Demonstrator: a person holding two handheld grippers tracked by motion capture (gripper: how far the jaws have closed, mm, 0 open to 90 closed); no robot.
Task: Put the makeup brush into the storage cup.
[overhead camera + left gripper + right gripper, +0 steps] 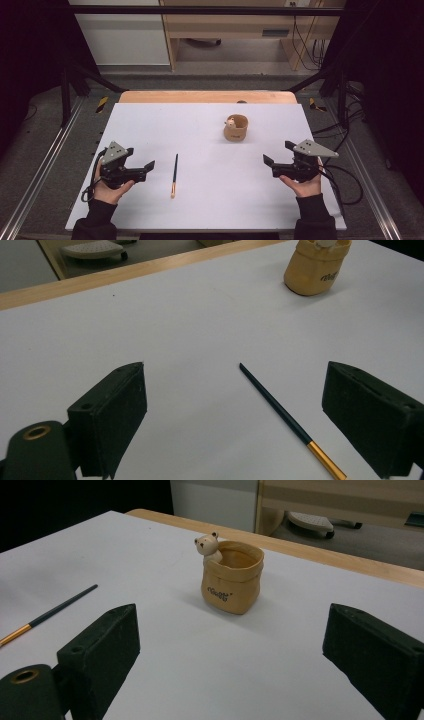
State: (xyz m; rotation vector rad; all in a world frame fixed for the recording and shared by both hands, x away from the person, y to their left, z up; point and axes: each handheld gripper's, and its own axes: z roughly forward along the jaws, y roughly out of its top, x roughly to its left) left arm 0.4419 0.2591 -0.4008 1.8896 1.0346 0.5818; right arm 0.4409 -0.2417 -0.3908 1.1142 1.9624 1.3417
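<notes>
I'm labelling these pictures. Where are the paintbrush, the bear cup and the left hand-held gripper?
paintbrush (pixel 175 172), high view, middle of its dark handle.
bear cup (pixel 232 582), right gripper view, front wall near the lettering.
left hand-held gripper (pixel 141 157), high view, midway between its open fingertips.

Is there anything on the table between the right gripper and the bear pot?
No. In the right gripper view, bare white table lies between the right gripper and the bear pot; the high view agrees.
</notes>
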